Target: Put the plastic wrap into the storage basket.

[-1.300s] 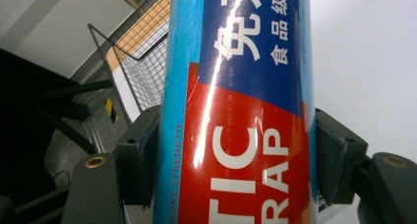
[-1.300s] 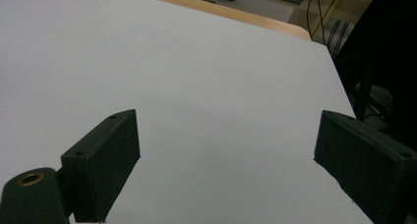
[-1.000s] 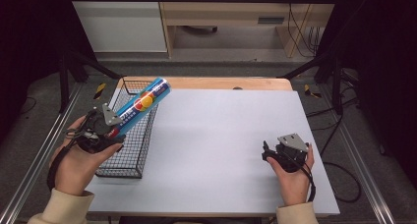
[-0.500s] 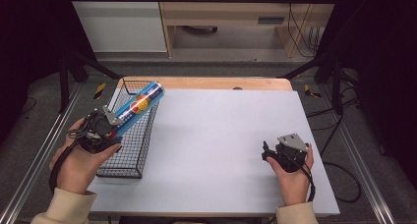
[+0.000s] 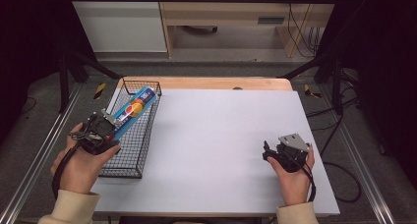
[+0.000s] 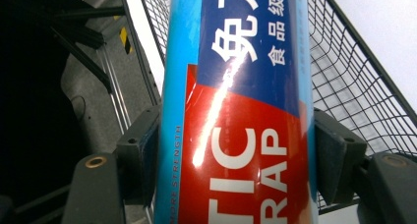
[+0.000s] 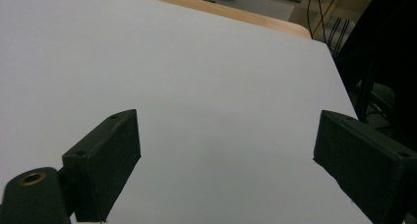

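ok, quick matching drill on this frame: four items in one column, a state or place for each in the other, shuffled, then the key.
Items
1. left gripper
2. right gripper
3. plastic wrap box
4. wire basket

States or places
A. black mesh, at the left edge of the table
B. jaws open, nothing between them, over bare white tabletop
C. blue and red, slanting above the basket
D. jaws clamped on the sides of a long box

Pairs: 1-D, 2-B, 3-C, 4-A
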{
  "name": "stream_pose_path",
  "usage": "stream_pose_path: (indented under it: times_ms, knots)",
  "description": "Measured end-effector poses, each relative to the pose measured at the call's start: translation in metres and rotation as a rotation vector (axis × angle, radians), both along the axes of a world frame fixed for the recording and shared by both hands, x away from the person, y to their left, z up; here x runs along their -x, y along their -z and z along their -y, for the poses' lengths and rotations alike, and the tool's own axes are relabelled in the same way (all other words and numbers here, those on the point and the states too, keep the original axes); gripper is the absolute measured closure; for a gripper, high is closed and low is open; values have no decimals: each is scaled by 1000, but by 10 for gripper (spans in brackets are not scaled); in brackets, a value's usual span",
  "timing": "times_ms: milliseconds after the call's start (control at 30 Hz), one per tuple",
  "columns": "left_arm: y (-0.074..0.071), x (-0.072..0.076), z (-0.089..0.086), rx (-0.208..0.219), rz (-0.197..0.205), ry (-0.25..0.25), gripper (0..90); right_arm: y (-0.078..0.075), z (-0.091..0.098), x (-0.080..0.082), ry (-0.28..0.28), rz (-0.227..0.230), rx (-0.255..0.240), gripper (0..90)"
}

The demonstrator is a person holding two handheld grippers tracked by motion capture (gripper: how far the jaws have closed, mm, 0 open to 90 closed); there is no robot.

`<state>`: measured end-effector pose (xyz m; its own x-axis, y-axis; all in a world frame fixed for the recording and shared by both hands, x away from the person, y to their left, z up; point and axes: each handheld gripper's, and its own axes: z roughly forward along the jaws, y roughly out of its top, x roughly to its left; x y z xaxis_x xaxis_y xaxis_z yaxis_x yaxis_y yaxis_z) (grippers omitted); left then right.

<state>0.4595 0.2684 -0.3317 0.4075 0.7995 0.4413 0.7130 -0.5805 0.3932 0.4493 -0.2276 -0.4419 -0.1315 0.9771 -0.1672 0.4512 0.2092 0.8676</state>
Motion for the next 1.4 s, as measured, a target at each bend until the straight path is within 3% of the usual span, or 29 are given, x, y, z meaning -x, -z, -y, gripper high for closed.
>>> stream_pose_path:
  times_ms: [267, 533, 633, 800, 1400]
  knots:
    - [12, -5, -2, 9, -14, -38, 318, 0, 1, 0, 2, 1, -3, 108]
    - [18, -4, -9, -10, -41, -71, 318, 0, 0, 0, -2, 1, 0, 108]
    - [21, -4, -6, -39, -58, -72, 318, 1, 0, 0, -4, -4, 0, 111]
    - [23, -7, -1, -49, -75, -71, 319, 0, 0, 0, -4, 0, 0, 112]
    - [31, -12, 0, -3, -140, -123, 319, 0, 3, 0, 0, 2, -3, 114]
